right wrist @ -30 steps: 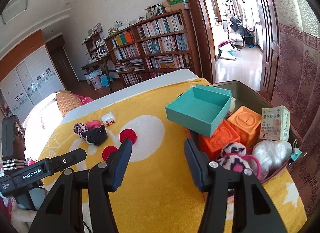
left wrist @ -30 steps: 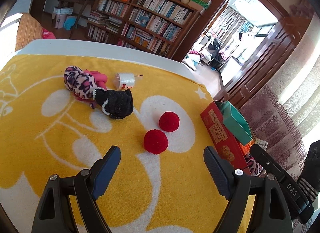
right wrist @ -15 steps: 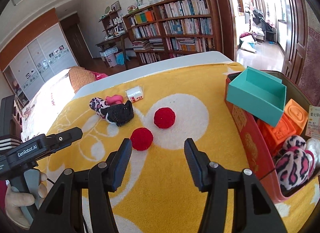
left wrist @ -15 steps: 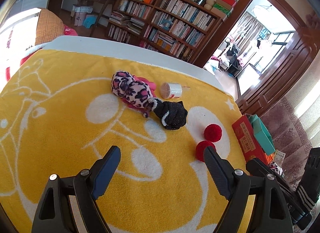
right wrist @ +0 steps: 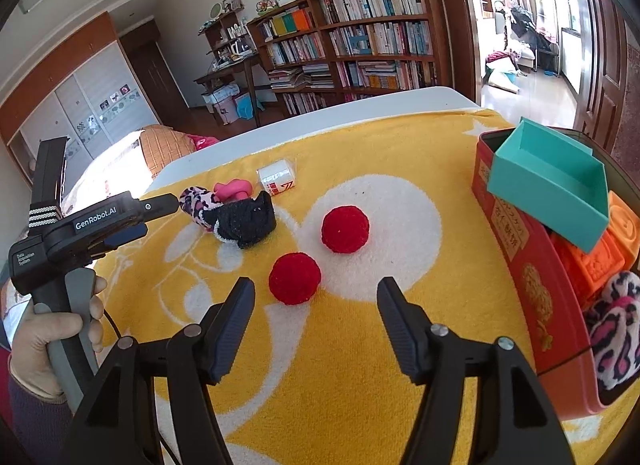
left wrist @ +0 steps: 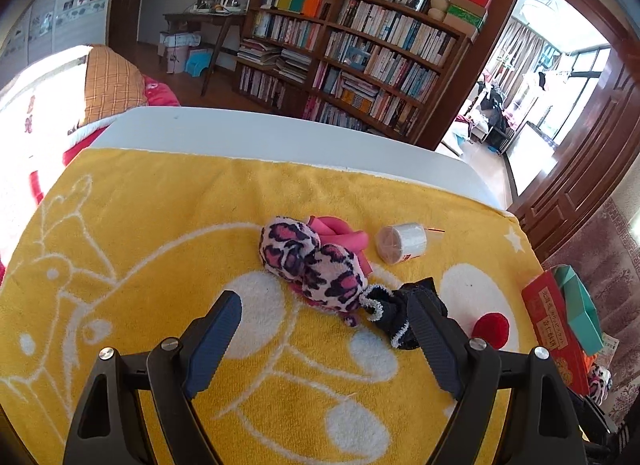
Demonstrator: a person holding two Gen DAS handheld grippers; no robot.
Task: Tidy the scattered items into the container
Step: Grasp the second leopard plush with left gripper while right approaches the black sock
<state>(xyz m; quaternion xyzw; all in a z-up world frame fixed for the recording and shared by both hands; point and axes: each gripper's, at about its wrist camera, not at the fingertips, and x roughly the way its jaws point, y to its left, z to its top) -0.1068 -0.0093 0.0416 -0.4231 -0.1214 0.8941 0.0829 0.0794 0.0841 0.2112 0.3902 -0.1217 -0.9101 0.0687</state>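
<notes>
My left gripper [left wrist: 324, 305] is open above the yellow towel [left wrist: 160, 233]. Just ahead of its fingers lie a pink leopard sock [left wrist: 312, 265] and a black sock [left wrist: 400, 317]; the right finger overlaps the black one. A pink item [left wrist: 340, 231] and a white packet [left wrist: 400, 243] lie beyond. My right gripper [right wrist: 316, 287] has its jaws opening, with a red ball [right wrist: 295, 278] just ahead near the left finger and no pad pressing it. A second red ball [right wrist: 345, 229] sits farther on. The red container [right wrist: 520, 257] stands at the right.
The container holds a teal box [right wrist: 548, 185], orange blocks [right wrist: 600, 261] and a leopard sock [right wrist: 616, 325]. A hand [right wrist: 52, 325] grips the left tool's handle at the left. The white table edge [left wrist: 280, 137] runs behind the towel; a bookshelf [left wrist: 352, 45] stands beyond.
The left view swung left: the socks now lie ahead of its fingers and the red balls slid right. The right view turned from the container toward the balls, and its jaws widened.
</notes>
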